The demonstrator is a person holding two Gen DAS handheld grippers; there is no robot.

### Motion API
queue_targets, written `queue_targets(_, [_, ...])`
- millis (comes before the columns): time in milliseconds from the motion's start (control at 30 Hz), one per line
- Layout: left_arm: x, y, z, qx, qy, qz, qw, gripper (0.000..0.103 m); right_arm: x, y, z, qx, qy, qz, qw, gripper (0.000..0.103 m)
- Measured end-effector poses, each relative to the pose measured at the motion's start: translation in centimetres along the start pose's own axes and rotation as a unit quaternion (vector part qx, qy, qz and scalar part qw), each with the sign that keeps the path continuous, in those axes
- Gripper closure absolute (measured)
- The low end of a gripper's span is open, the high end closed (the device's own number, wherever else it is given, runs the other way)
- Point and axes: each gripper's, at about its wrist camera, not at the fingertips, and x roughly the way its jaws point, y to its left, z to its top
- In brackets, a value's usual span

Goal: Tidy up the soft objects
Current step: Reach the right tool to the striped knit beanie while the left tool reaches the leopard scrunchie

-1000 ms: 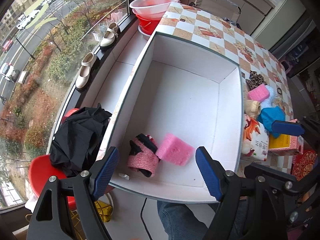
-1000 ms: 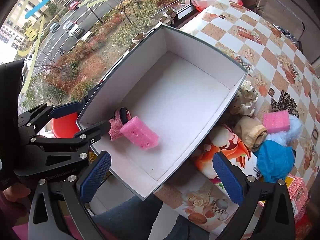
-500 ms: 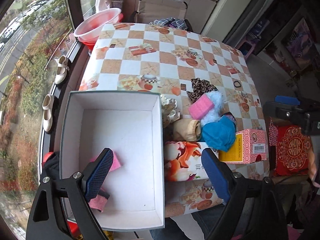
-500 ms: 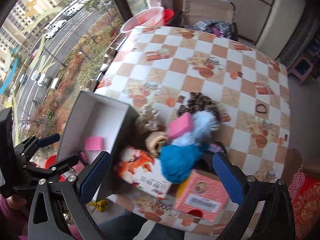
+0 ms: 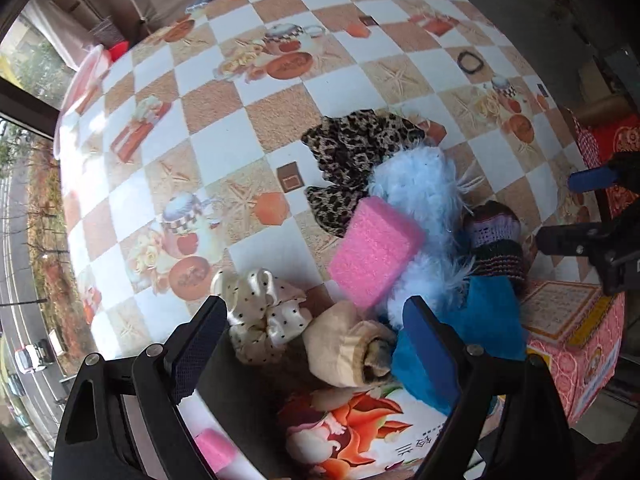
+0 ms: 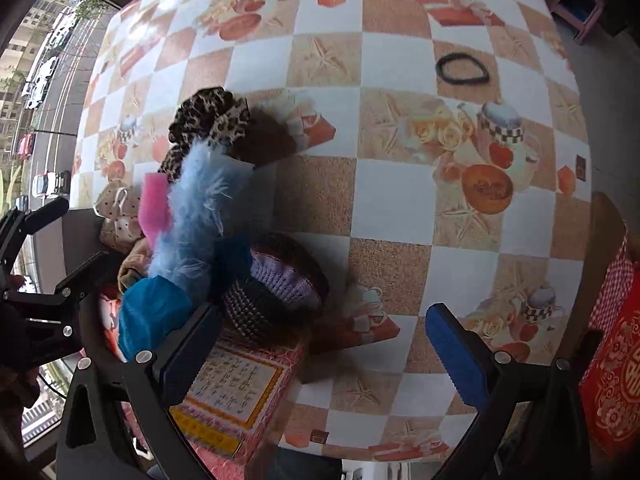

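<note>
- So, at the lower left of the left wrist view, the left gripper [image 5: 316,344] is spread wide and holds nothing; it hangs over the near edge of the pile.
- Between its blue pads lie a cream dotted scrunchie [image 5: 266,320] and a rolled beige cloth [image 5: 346,346].
- Toward the middle, a pink sponge [image 5: 374,250] leans on a pale blue fluffy piece [image 5: 420,188], with a leopard scrunchie [image 5: 352,152] behind on the checked table [image 5: 224,104].
- Right of these sit a knitted purple-and-black piece [image 5: 498,240], a blue cloth [image 5: 490,320] and a pink carton [image 5: 568,328].
- In the right wrist view the right gripper [image 6: 324,356] is also wide open and empty, low in the frame above the carton and bare table; a black hair band [image 6: 462,68] lies apart at the upper right.
- Progress looks early: most soft things are not yet sorted.
- At the bottom left of the left view a pink block [image 5: 214,450] shows on a white surface; whether this is a box I cannot tell, as it is cut off behind the gripper.
</note>
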Motion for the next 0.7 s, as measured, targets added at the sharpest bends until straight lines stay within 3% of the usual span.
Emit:
queue_targets(67, [1.3,-0.6,0.8,0.012,0.016,-0.015,0.9997,0.011,2.1,0.0,0.8,-0.006,0.025,0.01,1.0,0.0])
queue_targets(133, [2.7,-1.5,1.4,0.026,0.034,-0.006,0.9991,0.011,4.1,0.2,1.6,-0.015,0.053,0.029,0.998,0.0])
queue_targets(233, [4.6,-1.6,2.3,0.031,0.049,0.06,0.9965,0.011,6.5,1.3,2.0,-0.05,0.095,0.034,0.994,0.0])
queue_targets(300, [5.0,-0.4,3.0,0.0,0.044,0.113,0.9926,0.011,7.3,2.0,1.7,-0.083,0.105,-0.002,0.991,0.0])
queue_targets(467, [3.8,6.0,4.6,-0.126,0.027,0.16,0.9786,0.011,5.5,-0.2,1.4,-0.106,0.043,-0.124,0.986,0.001])
queue_targets(567, [1.2,8.5,5.0,-0.18,-0.006,0.121,0.9763,0.011,3.1,-4.4,2.5,-0.047,-0.002,-0.164,0.985,0.001])
queue_targets(700, [-1.4,7.5,6.4,-0.174,-0.043,0.063,0.9818,0.011,-0.2,-9.0,2.1,0.044,-0.047,-0.081,0.995,0.001])
